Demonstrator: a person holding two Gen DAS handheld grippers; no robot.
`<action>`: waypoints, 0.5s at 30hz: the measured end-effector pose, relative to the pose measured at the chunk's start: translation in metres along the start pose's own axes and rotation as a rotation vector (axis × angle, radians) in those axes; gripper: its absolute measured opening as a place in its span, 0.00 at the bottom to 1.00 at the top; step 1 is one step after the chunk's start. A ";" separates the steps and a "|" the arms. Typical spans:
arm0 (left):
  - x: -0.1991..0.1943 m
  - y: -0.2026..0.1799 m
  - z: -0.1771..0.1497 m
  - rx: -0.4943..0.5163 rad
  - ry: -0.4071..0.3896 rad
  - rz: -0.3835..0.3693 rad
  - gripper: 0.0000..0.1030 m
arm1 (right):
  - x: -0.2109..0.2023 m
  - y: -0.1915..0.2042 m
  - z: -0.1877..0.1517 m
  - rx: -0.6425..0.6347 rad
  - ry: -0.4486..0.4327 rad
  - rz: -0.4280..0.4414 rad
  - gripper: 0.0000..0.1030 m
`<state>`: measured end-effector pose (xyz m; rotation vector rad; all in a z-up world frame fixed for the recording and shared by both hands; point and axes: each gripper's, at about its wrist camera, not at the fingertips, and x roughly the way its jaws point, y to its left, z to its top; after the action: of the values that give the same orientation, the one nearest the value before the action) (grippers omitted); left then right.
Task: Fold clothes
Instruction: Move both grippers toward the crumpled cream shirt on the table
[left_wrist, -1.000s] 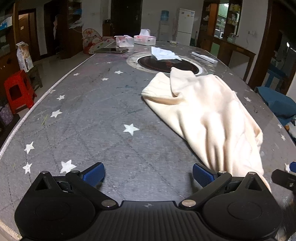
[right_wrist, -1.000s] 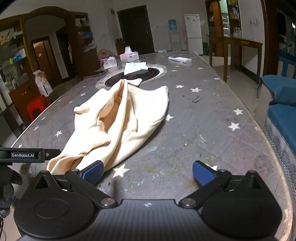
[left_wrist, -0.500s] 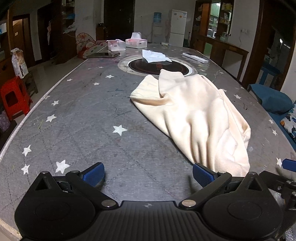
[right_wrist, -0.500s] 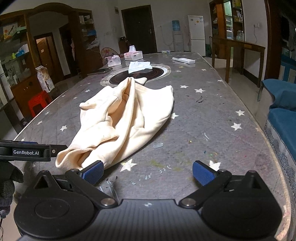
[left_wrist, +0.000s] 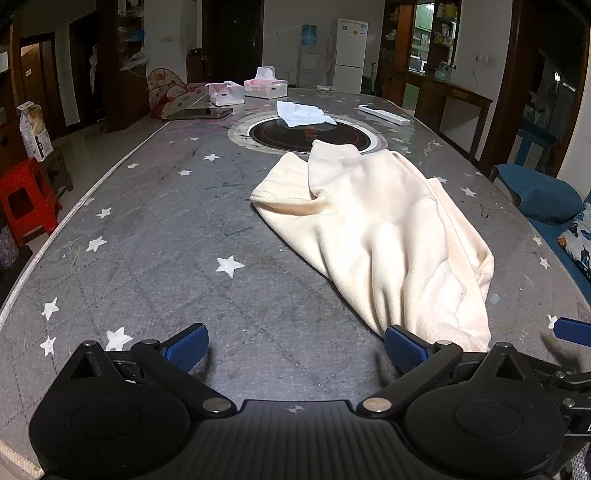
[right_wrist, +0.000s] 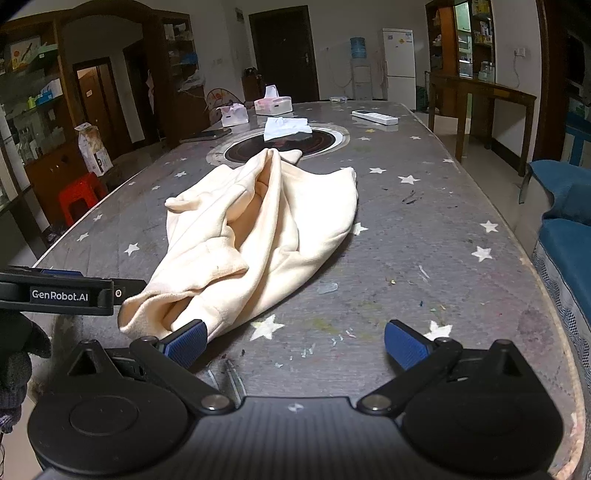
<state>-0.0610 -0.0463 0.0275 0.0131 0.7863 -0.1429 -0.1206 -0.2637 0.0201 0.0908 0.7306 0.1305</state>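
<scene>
A cream garment (left_wrist: 384, 236) lies crumpled on the grey star-patterned table, running from the round hob down to the near edge; it also shows in the right wrist view (right_wrist: 258, 236). My left gripper (left_wrist: 295, 349) is open and empty, its right fingertip (left_wrist: 404, 349) beside the garment's near hem. My right gripper (right_wrist: 295, 345) is open and empty, its left fingertip (right_wrist: 184, 341) at the garment's near cuff. The left gripper's body (right_wrist: 59, 293) shows at the left of the right wrist view.
A round black hob (left_wrist: 306, 134) with a white cloth (left_wrist: 303, 112) sits mid-table. Tissue boxes (left_wrist: 266, 86), a phone (left_wrist: 201, 112) and a white remote (left_wrist: 384, 114) lie at the far end. A red stool (left_wrist: 26, 199) stands left, a blue sofa (right_wrist: 565, 236) right.
Both grippers have drawn back towards the near table edge and risen slightly, so the garment looks farther away. The garment has not moved. Both stay open.
</scene>
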 end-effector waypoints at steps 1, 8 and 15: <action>0.000 0.000 0.001 0.001 0.000 0.000 1.00 | 0.000 0.000 0.000 -0.001 0.000 0.000 1.00; 0.003 -0.003 0.005 0.010 0.003 -0.003 1.00 | 0.003 0.001 0.003 -0.008 0.004 -0.001 1.00; 0.007 -0.004 0.008 0.014 0.016 -0.002 1.00 | 0.007 0.003 0.006 -0.025 0.014 -0.003 1.00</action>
<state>-0.0511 -0.0520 0.0277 0.0268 0.8012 -0.1507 -0.1119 -0.2603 0.0207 0.0648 0.7424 0.1372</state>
